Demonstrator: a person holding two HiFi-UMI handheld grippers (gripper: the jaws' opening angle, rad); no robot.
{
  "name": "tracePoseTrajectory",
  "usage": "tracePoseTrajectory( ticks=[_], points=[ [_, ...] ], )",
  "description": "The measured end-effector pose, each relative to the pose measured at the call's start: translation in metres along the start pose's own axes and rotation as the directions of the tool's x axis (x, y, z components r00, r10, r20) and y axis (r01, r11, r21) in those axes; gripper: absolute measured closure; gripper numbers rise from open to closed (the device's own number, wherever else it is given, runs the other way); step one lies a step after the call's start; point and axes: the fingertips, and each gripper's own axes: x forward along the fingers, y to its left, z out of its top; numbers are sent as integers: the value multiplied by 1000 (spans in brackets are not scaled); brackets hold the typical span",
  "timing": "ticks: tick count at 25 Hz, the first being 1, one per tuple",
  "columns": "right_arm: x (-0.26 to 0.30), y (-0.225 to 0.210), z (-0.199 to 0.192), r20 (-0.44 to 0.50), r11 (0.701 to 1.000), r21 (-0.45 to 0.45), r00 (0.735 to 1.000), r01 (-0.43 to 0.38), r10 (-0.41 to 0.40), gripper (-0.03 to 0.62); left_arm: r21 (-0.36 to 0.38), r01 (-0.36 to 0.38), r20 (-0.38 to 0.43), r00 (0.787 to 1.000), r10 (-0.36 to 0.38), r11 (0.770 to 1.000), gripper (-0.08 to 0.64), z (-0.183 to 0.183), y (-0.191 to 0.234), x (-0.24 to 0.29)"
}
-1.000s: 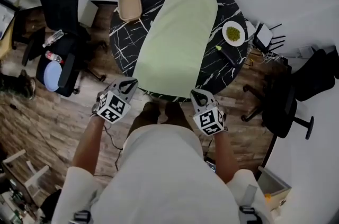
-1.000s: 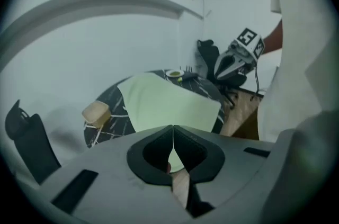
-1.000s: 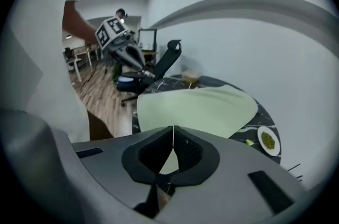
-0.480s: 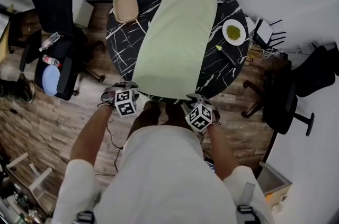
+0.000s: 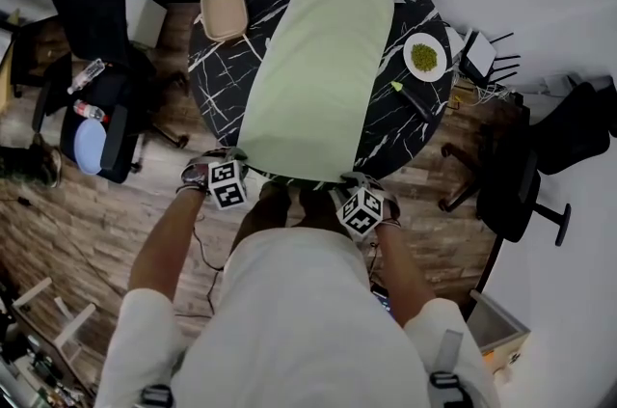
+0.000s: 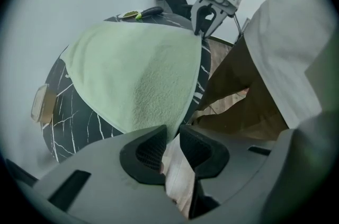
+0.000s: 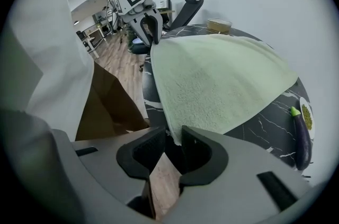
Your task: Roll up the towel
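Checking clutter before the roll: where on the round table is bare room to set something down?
Bare black marble tabletop left of the pale green towel, nearer than the beige square tray. Right side is tighter: white plate and dark eggplant.

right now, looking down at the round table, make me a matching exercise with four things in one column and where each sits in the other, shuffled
Things:
1. towel
2. beige tray
3. white plate
4. eggplant

Places, as the head view shows them:
A. at the far left edge of the table
B. spread flat down the middle
C. at the right edge, with green food on it
D. on the right, just nearer the person than the plate

Pairs: 1-B, 2-A, 3-C, 4-D
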Motion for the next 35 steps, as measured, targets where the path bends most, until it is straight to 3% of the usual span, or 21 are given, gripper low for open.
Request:
tracePoseTrajectory(
  ticks=[4, 5, 6, 12, 19, 22, 27, 31, 35],
  points=[
    [0, -4, 0, 16, 1000, 29, 1000, 0, -1, 523, -1, 12, -15, 1000, -12, 1000, 491, -1, 3, 2],
    [0, -6, 0, 16, 999, 41, 1000, 13, -14, 566, -17, 11, -10, 1000, -11, 1000, 499, -1, 3, 1],
    [-1, -7, -1, 16, 998, 50, 1000, 25, -25, 583, -34, 8, -3, 1000, -8, 999, 550, -1, 3, 1],
    [-13, 0, -14, 22, 994, 107, 999, 31, -33, 584, -83, 24, 54, 998, -20, 996, 551, 7, -17, -6],
    [-37, 32, -37, 23, 990, 120, 997, -69, 67, 584, -52, 97, 98, 991, -92, 994, 551, 13, -72, -19],
    [-54, 37, -36, 72, 983, 157, 993, -99, 89, 584, -49, 102, 105, 990, -97, 994, 551, 13, -84, -27],
    [-71, -4, -14, 187, 968, 246, 982, -50, 3, 583, -111, 29, 158, 987, -11, 993, 551, 31, -40, -42],
    [-65, -45, -3, 159, 964, 264, 986, 11, -55, 583, -154, -35, 171, 983, 62, 987, 551, 48, 10, -44],
    [-44, -74, -4, 96, 961, 267, 991, 66, -94, 583, -175, -72, 134, 986, 97, 982, 551, 58, 45, -33]
  ],
)
